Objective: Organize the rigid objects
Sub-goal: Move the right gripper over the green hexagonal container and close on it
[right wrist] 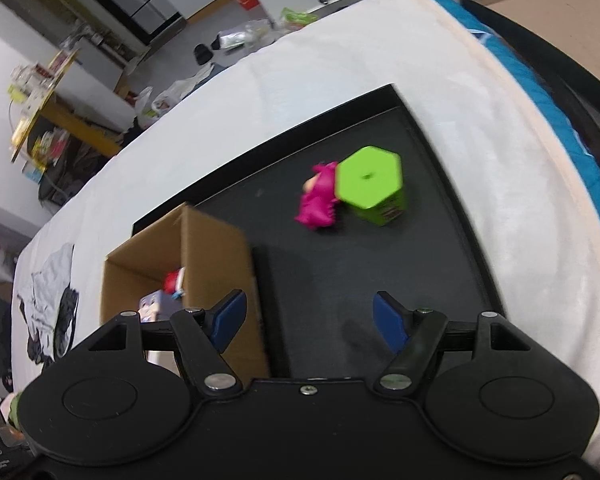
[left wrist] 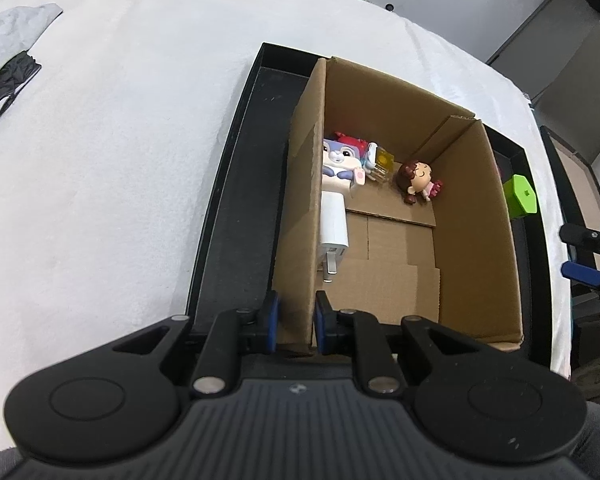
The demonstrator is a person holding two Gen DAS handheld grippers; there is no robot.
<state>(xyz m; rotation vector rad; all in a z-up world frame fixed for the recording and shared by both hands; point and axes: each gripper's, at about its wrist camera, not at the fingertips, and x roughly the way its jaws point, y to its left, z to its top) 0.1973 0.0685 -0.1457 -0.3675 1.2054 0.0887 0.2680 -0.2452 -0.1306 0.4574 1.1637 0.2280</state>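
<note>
Far left on the white cloth: a crumpled grey-and-black bag, well apart from everything else. Right of that, a black tray carrying an open cardboard box. At the box's near left wall, the left gripper, blue pads pinched on the cardboard from either side, clamped tight. Inside the box, from left to right along the floor: a white charger plug against the left wall, beyond it a purple-and-white bunny figure with something red behind, a small yellow block, then a brown-haired doll lying near the far right corner. Outside the box's right wall, on the tray floor, a green hexagonal block with a magenta toy touching its left side. Nearer than both and well short of them, the right gripper, jaws spread wide with nothing between them, above bare tray just right of the box.
</note>
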